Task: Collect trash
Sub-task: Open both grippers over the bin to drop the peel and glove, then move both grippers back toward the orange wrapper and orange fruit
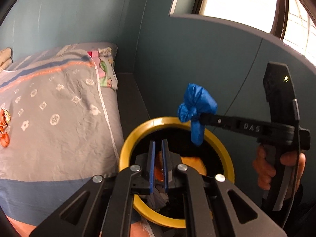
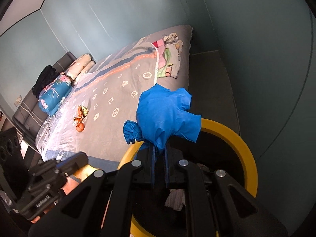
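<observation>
A black bin with a yellow rim (image 1: pixel 130 138) stands on the floor beside the bed; it also shows in the right wrist view (image 2: pixel 244 148). My right gripper (image 2: pixel 159 152) is shut on a crumpled blue wrapper (image 2: pixel 167 116) and holds it over the bin's rim; the left wrist view shows it too (image 1: pixel 195 106). My left gripper (image 1: pixel 159 146) hangs over the bin mouth, jaws narrow, with an orange wrapper (image 1: pixel 159 169) between them. Orange wrappers (image 2: pixel 80 118) lie on the bed, also at the left edge of the left wrist view (image 1: pixel 5 126).
The bed has a grey patterned cover (image 2: pixel 118 90) with pillows (image 2: pixel 55 94) at its head and folded cloth (image 2: pixel 167 59) at its foot. Teal walls (image 1: pixel 177 59) and a window (image 1: pixel 237 0) close in around the bin. Trash lies inside the bin (image 1: pixel 195 163).
</observation>
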`<state>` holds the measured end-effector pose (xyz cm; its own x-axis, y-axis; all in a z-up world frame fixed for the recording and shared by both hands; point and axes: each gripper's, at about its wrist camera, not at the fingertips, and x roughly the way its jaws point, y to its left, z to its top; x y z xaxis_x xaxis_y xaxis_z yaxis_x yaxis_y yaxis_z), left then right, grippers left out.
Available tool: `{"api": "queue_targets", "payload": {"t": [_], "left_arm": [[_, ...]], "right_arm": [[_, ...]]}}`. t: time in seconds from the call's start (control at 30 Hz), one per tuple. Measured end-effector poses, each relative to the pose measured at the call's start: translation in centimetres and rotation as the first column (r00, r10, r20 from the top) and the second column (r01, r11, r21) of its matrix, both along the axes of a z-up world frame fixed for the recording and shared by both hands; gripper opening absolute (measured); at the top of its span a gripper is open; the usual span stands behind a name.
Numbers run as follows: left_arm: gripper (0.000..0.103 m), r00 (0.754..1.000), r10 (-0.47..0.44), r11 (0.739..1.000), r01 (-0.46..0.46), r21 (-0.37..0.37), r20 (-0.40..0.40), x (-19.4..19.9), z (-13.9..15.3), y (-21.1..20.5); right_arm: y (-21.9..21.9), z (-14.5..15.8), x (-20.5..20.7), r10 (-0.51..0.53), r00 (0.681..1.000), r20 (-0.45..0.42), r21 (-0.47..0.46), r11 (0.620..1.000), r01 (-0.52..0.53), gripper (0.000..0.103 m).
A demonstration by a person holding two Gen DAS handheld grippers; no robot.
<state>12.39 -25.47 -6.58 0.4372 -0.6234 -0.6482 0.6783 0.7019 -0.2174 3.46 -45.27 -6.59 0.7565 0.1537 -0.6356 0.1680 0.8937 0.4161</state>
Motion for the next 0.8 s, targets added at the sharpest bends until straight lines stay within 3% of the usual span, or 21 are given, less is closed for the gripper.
{"api": "queue_targets", "payload": {"t": [0.1,0.2,0.23,0.3,0.37,0.5,0.57,0.7,0.8], "left_arm": [[0.007,1.0,-0.005,1.0,0.005,0.006,-0.022,0.2,-0.7,-0.5],[0.01,0.999,-0.006,1.0,0.006,0.005,-0.039,0.5,-1.1,-0.5],[0.014,0.999,-0.001,1.0,0.001,0.004,-0.041,0.6,-1.1,-0.4],[0.027,0.999,0.011,1.0,-0.011,0.004,-0.042,0.8,-1.2,-0.1],[0.048,0.999,0.03,1.0,-0.03,0.0,-0.035,0.8,-1.1,0.2],[0.063,0.996,0.08,0.997,-0.081,-0.017,-0.029,1.5,-0.8,1.7],[0.08,0.993,0.12,0.993,-0.12,-0.017,-0.021,2.0,-0.6,2.5],[0.088,0.979,0.203,0.979,-0.203,-0.022,-0.016,3.3,-0.3,4.8],[0.089,0.971,0.238,0.971,-0.239,-0.033,-0.014,4.3,-0.1,6.7]], "right_arm": [[-0.5,-0.4,-0.2,-0.013,1.0,-0.005,0.02,1.0,0.013,0.01],[-0.9,-0.8,-0.4,-0.015,1.0,-0.009,0.044,0.999,0.016,0.024],[-1.0,-0.9,-0.4,-0.018,1.0,-0.008,0.046,0.999,0.018,0.031],[-1.1,-0.9,-0.6,-0.032,0.999,-0.008,0.044,0.998,0.033,0.034],[-1.0,-0.7,-0.7,-0.041,0.999,-0.002,0.049,0.998,0.041,0.034],[-0.8,-0.1,-1.2,-0.06,0.998,0.016,0.034,0.998,0.06,0.038],[-0.5,0.4,-1.0,-0.066,0.997,0.036,0.015,0.998,0.066,0.047],[0.3,0.8,-0.3,-0.03,0.997,0.072,0.025,0.999,0.028,0.069],[1.1,0.9,1.1,0.003,0.997,0.071,0.04,0.999,-0.006,0.076]]}}
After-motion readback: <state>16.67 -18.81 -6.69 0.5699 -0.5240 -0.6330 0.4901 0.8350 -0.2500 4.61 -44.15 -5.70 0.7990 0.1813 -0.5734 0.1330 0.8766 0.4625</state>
